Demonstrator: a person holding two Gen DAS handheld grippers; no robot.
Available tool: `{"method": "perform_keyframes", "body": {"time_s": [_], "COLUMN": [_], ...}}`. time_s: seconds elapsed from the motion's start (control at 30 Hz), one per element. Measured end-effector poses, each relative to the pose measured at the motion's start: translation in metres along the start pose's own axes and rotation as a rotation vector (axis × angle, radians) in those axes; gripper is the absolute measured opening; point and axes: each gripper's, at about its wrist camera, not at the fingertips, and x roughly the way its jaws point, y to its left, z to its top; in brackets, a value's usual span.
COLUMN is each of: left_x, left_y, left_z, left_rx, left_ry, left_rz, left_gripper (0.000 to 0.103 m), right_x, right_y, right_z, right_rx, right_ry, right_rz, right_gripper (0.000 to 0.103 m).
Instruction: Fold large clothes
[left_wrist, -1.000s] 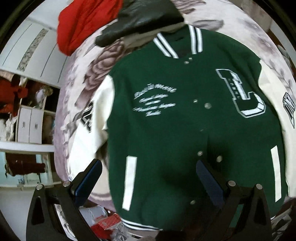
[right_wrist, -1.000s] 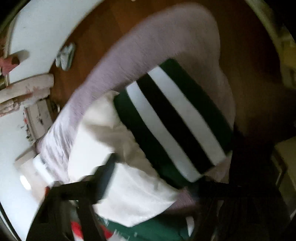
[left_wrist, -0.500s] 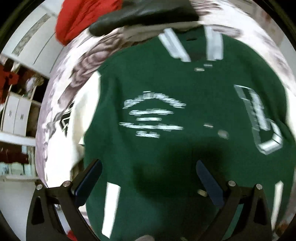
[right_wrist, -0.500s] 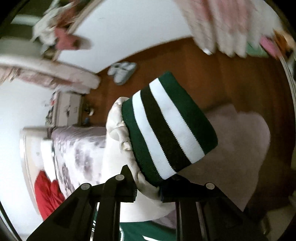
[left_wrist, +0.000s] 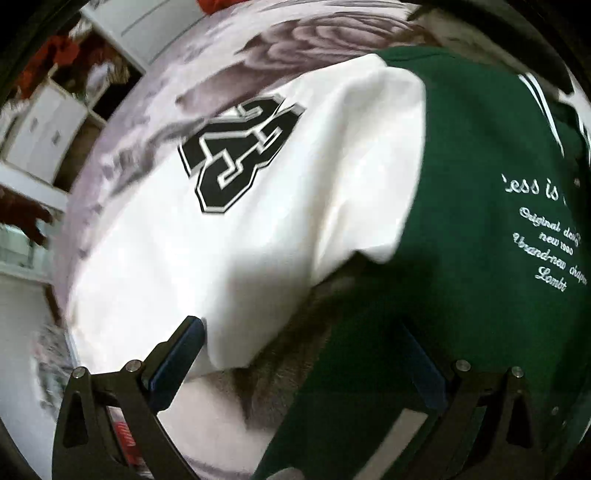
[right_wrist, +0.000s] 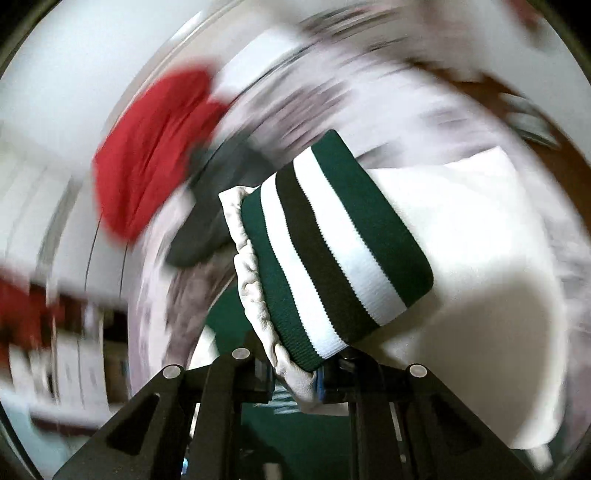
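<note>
A green varsity jacket (left_wrist: 480, 221) with white sleeves lies front up on a flowered bed. Its white sleeve (left_wrist: 240, 240) with a black number patch (left_wrist: 236, 155) fills the left wrist view. My left gripper (left_wrist: 303, 354) is open and empty, just above where the sleeve meets the green body. My right gripper (right_wrist: 295, 380) is shut on the other sleeve's end, at the white leather next to the green, white and black striped cuff (right_wrist: 332, 258), and holds it up in the air. That white sleeve (right_wrist: 480, 277) trails to the right.
The flowered bedspread (left_wrist: 258, 44) lies under the jacket. A red garment (right_wrist: 147, 155) and a dark garment (right_wrist: 207, 221) lie at the bed's far end. White cabinets (left_wrist: 40, 125) stand to the left beyond the bed's edge.
My left gripper has moved left and down from the jacket's chest to its sleeve. My right gripper has swung the held cuff around, from facing the floor to facing the bed.
</note>
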Motion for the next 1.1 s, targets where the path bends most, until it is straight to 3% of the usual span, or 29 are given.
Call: {"method": "perform_keyframes", "body": {"time_s": [0.1, 0.2, 0.27, 0.3, 0.37, 0.47, 0.53, 0.63, 0.73, 0.77, 0.87, 0.97, 1.03, 1.1], "left_x": [0.000, -0.004, -0.007, -0.008, -0.012, -0.020, -0.026, -0.036, -0.049, -0.053, -0.067, -0.075, -0.074, -0.063], "left_y": [0.001, 0.001, 0.005, 0.008, 0.016, 0.025, 0.032, 0.035, 0.024, 0.018, -0.002, -0.024, -0.041, -0.050], "left_z": [-0.008, -0.015, -0.019, -0.021, -0.024, -0.029, -0.034, -0.035, -0.030, -0.026, -0.017, 0.000, 0.014, 0.027], "left_rx": [0.011, 0.032, 0.026, 0.018, -0.008, -0.050, -0.079, -0.117, -0.110, -0.095, -0.052, -0.030, -0.008, 0.009], "left_ry": [-0.027, -0.040, -0.035, -0.032, -0.022, -0.009, -0.001, 0.005, -0.009, -0.022, -0.074, -0.121, -0.165, -0.177], "left_rz": [-0.038, -0.053, -0.077, -0.088, -0.108, -0.111, -0.095, -0.081, -0.084, -0.082, -0.085, -0.106, -0.114, -0.095], "left_gripper": [0.103, 0.103, 0.103, 0.103, 0.103, 0.103, 0.103, 0.103, 0.103, 0.103, 0.103, 0.103, 0.103, 0.103], "right_x": [0.102, 0.172, 0.208, 0.207, 0.175, 0.083, 0.032, -0.008, -0.026, -0.030, -0.059, -0.103, -0.126, -0.131], "right_y": [0.082, 0.110, 0.111, 0.104, 0.076, 0.010, -0.048, -0.131, -0.190, -0.202, -0.226, -0.264, -0.296, -0.321], "right_z": [-0.056, -0.113, -0.137, -0.139, -0.133, -0.121, -0.127, -0.154, -0.174, -0.174, -0.155, -0.136, -0.131, -0.138], "right_rx": [-0.176, -0.270, -0.290, -0.262, -0.187, -0.072, -0.028, -0.007, 0.002, -0.008, -0.017, 0.118, 0.226, 0.289], "right_ry": [0.172, 0.340, 0.494, 0.530, 0.510, 0.405, 0.381, 0.501, 0.543, 0.513, 0.302, 0.128, 0.100, 0.186], "right_rz": [-0.001, -0.028, -0.033, 0.000, 0.072, 0.071, -0.082, -0.337, -0.402, -0.409, -0.438, -0.502, -0.492, -0.437], "right_gripper": [0.016, 0.018, 0.042, 0.045, 0.055, 0.055, 0.055, 0.055, 0.055, 0.054, 0.043, 0.040, 0.041, 0.041]}}
